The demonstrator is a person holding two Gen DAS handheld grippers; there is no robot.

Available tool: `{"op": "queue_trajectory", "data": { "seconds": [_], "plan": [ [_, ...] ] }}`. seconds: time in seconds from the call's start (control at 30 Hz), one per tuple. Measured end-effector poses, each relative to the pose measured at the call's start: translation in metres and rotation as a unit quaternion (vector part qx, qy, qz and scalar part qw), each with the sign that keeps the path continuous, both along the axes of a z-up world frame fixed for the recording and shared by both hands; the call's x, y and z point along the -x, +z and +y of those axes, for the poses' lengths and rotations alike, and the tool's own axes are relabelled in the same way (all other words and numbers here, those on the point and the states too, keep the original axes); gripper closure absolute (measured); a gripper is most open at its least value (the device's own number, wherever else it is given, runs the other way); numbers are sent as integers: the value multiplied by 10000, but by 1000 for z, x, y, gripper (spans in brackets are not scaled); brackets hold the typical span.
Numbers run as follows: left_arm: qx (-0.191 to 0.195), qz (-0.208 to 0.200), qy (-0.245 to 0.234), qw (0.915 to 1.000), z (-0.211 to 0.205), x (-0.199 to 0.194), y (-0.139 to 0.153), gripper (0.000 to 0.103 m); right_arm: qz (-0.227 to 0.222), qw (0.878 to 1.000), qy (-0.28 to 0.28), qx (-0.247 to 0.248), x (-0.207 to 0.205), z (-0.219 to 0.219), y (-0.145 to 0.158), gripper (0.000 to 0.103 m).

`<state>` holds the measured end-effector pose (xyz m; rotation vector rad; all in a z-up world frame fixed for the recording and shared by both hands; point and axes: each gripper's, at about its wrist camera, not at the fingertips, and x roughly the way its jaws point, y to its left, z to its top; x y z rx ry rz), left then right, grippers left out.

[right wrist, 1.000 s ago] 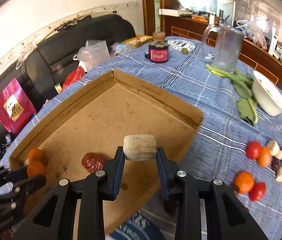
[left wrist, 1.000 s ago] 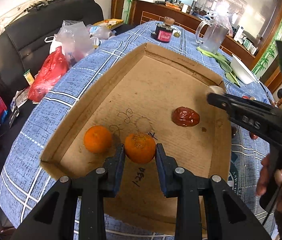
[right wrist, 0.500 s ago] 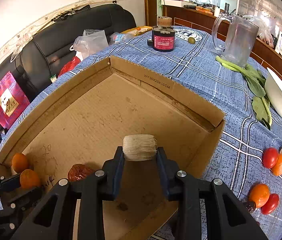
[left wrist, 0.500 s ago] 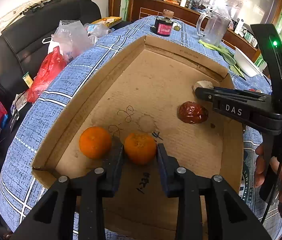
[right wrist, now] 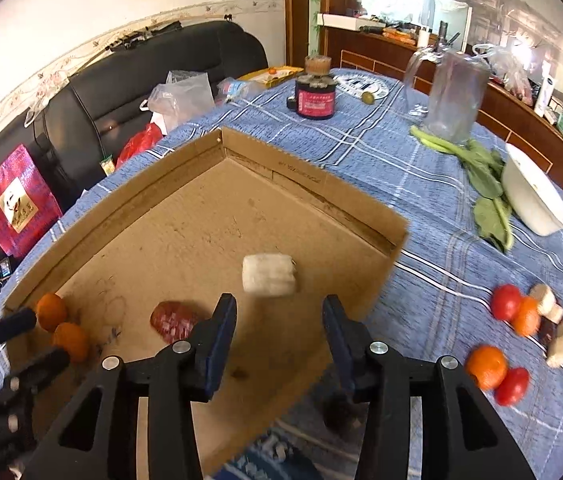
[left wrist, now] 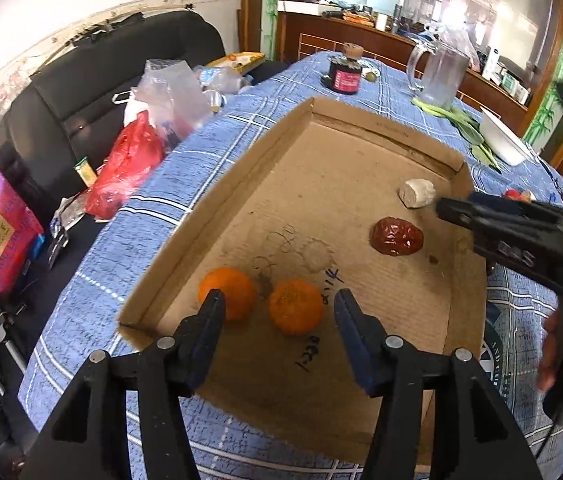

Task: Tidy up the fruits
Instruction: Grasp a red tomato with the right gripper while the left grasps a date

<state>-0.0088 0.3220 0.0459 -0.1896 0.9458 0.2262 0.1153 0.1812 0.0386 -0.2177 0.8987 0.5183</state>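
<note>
the cardboard tray (left wrist: 217, 200) on the blue checked tablecloth (right wrist: 421, 184) holds two oranges (left wrist: 295, 312) side by side near one corner, a dark red wrinkled fruit (left wrist: 396, 236) further in, and a pale ribbed chunk (right wrist: 268, 279) near the far wall. the left gripper (left wrist: 279, 316) has just been opening; its jaws stand apart around one orange, pads clear of it. the right gripper (right wrist: 279, 324) has just been opening too, empty, the pale chunk lying just beyond its tips. outside the tray, more fruit (right wrist: 509, 340) sits in a loose cluster on the cloth, with a glass jug (right wrist: 451, 96), a dark jar (right wrist: 315, 94), greens (right wrist: 481, 176) and a white bowl (right wrist: 533, 196) further back.
</note>
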Motion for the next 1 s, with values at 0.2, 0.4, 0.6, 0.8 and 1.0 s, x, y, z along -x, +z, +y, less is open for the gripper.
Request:
{"op": "queue_trajectory", "data": {
  "seconds": [0.2,0.4,0.6,0.8,1.0],
  "plan": [
    [25,-60,91,9999,-15,1,10,38,-41,9992,-292,-269,31,-55,12,44],
    [40,-125,-258,9996,-69,-7,18,23,7,9954,-872,-391,55,-134,9,29],
    [-144,-84,-866,9961,-138,-16,19,19,112,9920,-1247,-161,61,-202,-7,27],
    [-263,102,-1240,9919,-184,-24,13,19,115,9895,-1377,-415,30,-232,-1,27],
    [-353,233,-1259,9911,-199,-33,12,19,132,9948,-984,-211,-6,-209,-13,27]
  ]
}}
